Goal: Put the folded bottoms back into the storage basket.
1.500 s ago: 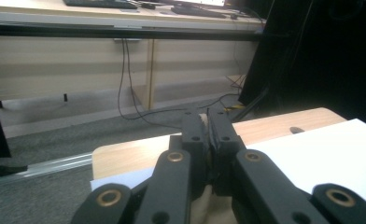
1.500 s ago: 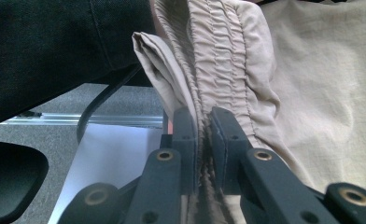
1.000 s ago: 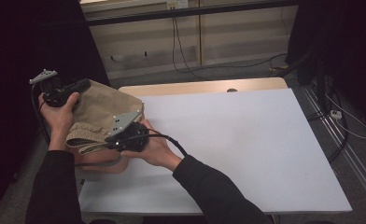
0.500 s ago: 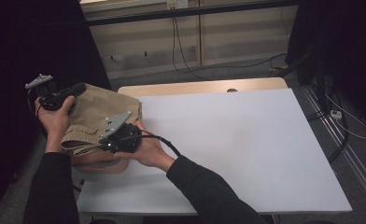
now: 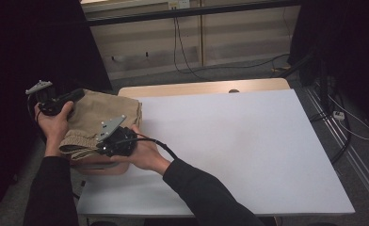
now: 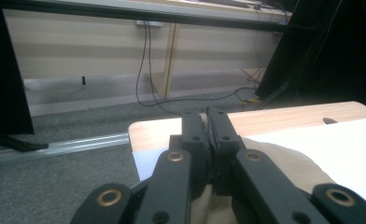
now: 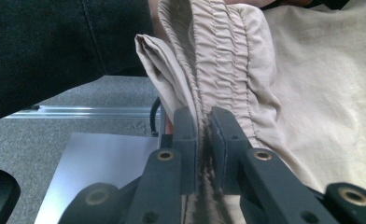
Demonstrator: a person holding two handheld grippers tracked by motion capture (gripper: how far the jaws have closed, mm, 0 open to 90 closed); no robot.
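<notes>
A folded beige garment [image 5: 102, 113] with a gathered elastic waistband [image 7: 223, 51] hangs over the left end of the white table [image 5: 248, 141]. My left gripper [image 5: 80, 93] is at its far left corner. In the left gripper view its jaws [image 6: 208, 121] stand together, with beige cloth [image 6: 284, 163] running under and between them. My right gripper [image 5: 99, 147] is at the near edge of the garment. Its jaws [image 7: 203, 123] are shut on the waistband, which runs up between the pads.
A pinkish-brown rim [image 5: 98, 168] shows under the garment at the table's left edge. A wooden strip [image 5: 206, 88] borders the table's far side. Beyond it lie grey carpet, cables [image 5: 192, 66] and a metal rail [image 6: 78, 142]. The person's dark sleeve [image 7: 55, 42] is close to the right gripper.
Both hands have carried the garment a little to the left and down, toward the table's left edge. Both grips stay the same.
</notes>
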